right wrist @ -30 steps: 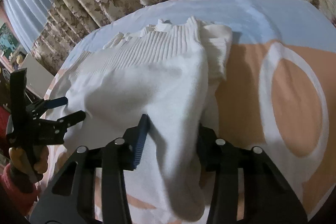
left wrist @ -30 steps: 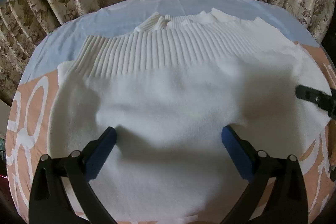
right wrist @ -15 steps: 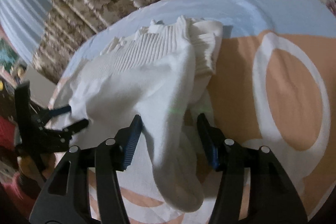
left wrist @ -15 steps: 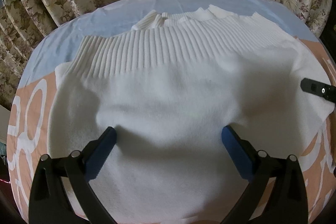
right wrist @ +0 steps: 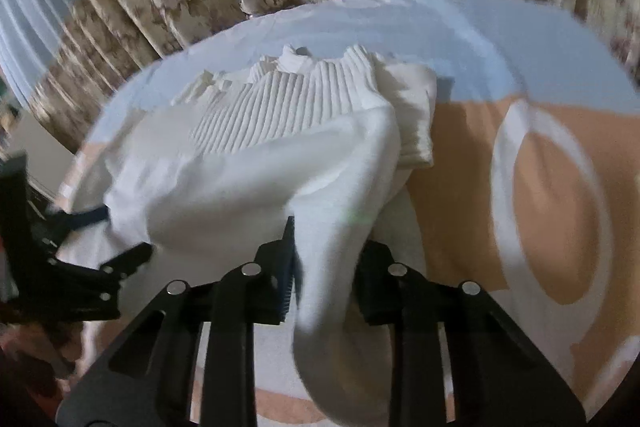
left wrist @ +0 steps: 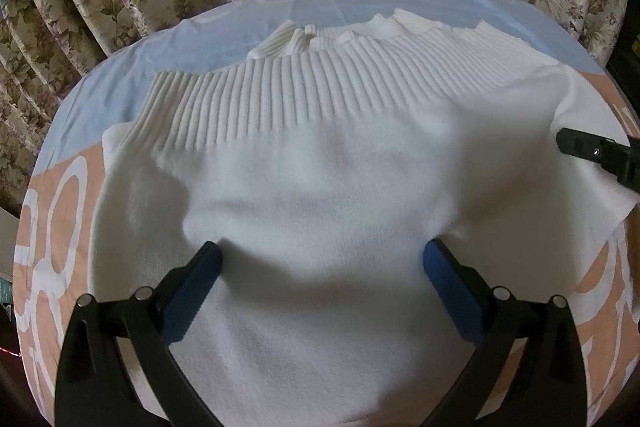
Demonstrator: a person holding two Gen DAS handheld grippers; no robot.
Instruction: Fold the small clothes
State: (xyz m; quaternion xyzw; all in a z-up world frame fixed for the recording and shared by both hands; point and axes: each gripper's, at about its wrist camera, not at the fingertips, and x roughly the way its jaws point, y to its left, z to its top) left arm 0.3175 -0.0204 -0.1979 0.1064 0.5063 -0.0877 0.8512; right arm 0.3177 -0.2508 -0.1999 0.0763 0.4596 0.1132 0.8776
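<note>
Sweater (left wrist: pixel 320 187) lies on the bed (left wrist: pixel 248 15). Right hand-held gripper (right wrist: pixel 326 267), jaws just closing, clamps its side fold; left hand-held gripper (left wrist: pixel 320 267) rests apart on it. Next: carry fold inward.

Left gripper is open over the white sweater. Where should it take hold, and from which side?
The left gripper hovers open over the white sweater. Probably best: the loose plain-knit edge on the sweater's left, approached from the outer side. That edge lies free on the cloth, mirroring the fold pinched in the right gripper, whose jaws have just been closing.
</note>
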